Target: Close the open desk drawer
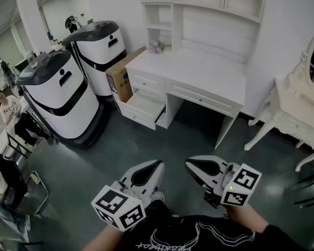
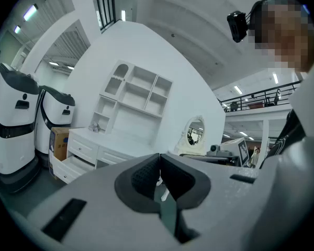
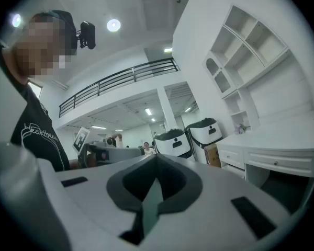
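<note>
A white desk (image 1: pixel 199 72) with a hutch stands against the far wall. Its lower left drawer (image 1: pixel 141 107) is pulled out and looks empty; the same open drawer (image 2: pixel 68 167) shows in the left gripper view. Both grippers are held low near the person's body, well short of the desk. My left gripper (image 1: pixel 156 167) is shut with nothing between its jaws. My right gripper (image 1: pixel 194 166) is shut too and holds nothing. The desk (image 3: pixel 275 158) shows at the right of the right gripper view.
Two large white-and-black machines (image 1: pixel 60 95) stand left of the desk, with a cardboard box (image 1: pixel 121 77) between them and the drawer. A white dressing table with a mirror (image 1: pixel 298 114) stands at the right. Seated people and chairs (image 1: pixel 10 140) are at the far left.
</note>
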Demonstrator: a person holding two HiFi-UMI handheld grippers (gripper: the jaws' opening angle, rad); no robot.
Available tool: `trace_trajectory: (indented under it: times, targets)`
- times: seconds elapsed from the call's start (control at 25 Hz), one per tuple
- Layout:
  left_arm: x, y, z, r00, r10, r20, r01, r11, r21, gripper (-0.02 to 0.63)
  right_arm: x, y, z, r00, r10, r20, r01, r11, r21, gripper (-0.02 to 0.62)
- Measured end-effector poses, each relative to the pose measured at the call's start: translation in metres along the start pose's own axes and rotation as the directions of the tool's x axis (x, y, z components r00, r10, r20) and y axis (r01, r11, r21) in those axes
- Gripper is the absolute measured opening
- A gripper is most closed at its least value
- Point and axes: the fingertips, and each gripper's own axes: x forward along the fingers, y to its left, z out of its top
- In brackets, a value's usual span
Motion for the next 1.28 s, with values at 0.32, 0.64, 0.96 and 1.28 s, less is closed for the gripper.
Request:
trace_trajectory:
  times: [0.32,0.64,0.96,1.28]
  targets:
    - [-0.001,0.011,-0.001,1.0,0.002,-0.01,-0.002,1.0,-0.023,0.005,0.009,-0.002,-0.001,1.0,-0.007,-0.008,0.008,1.0,0.014,0.006]
    - [0.013,0.034,-0.002,1.0,-0.01,-0.029,0.008,0.999,-0.052,0.005,0.025,-0.022,-0.004,0.999,-0.03,-0.019,0.031,0.998,0.049,0.006]
    - [0.043,0.084,0.004,0.998,-0.017,-0.062,0.012,0.997,-0.081,0.005,0.065,-0.064,-0.006,0.998,-0.039,-0.044,0.042,0.995,0.088,0.006]
    - [0.073,0.166,0.024,0.996,0.001,-0.09,-0.01,0.994,-0.105,0.005,0.137,-0.112,0.0,0.997,-0.025,-0.069,0.033,0.993,0.117,0.006]
